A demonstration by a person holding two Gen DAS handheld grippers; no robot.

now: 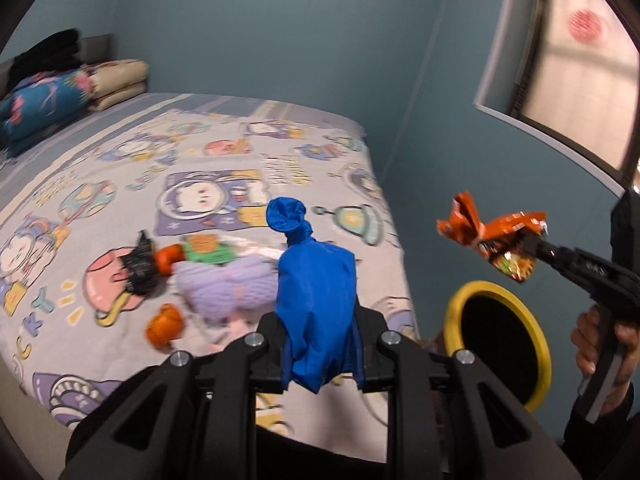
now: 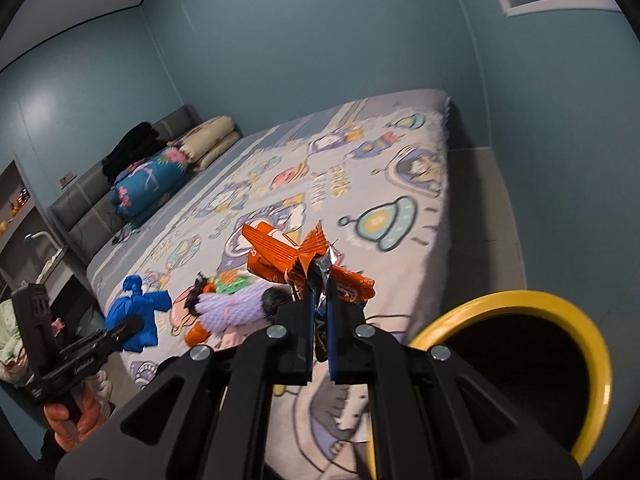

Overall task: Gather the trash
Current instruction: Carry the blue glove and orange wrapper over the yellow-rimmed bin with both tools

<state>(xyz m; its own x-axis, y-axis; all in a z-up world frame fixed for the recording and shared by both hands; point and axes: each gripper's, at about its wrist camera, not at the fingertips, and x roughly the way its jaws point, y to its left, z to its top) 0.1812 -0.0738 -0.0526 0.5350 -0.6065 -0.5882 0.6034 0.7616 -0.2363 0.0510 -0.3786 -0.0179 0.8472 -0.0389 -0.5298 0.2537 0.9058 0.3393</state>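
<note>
In the left wrist view my left gripper (image 1: 318, 344) is shut on a knotted blue plastic bag (image 1: 316, 280), which is lifted above the bed. At the right my right gripper (image 1: 534, 245) pinches a crumpled orange snack wrapper (image 1: 496, 236) over the yellow-rimmed bin (image 1: 454, 320). The right wrist view shows the same wrapper (image 2: 280, 256) clamped between the shut fingers of the right gripper (image 2: 320, 320). The bin's rim (image 2: 592, 344) lies just to the right. The left gripper (image 2: 128, 326) holds the blue bag (image 2: 138, 312) at the far left.
On the cartoon-print bed (image 1: 240, 128) lie a purple knitted item (image 1: 228, 284), a green wrapper (image 1: 208, 254), a black crumpled piece (image 1: 140, 268) and orange pieces (image 1: 164, 326). Folded bedding (image 1: 48, 100) is stacked at the headboard. A window (image 1: 580, 92) is in the blue wall.
</note>
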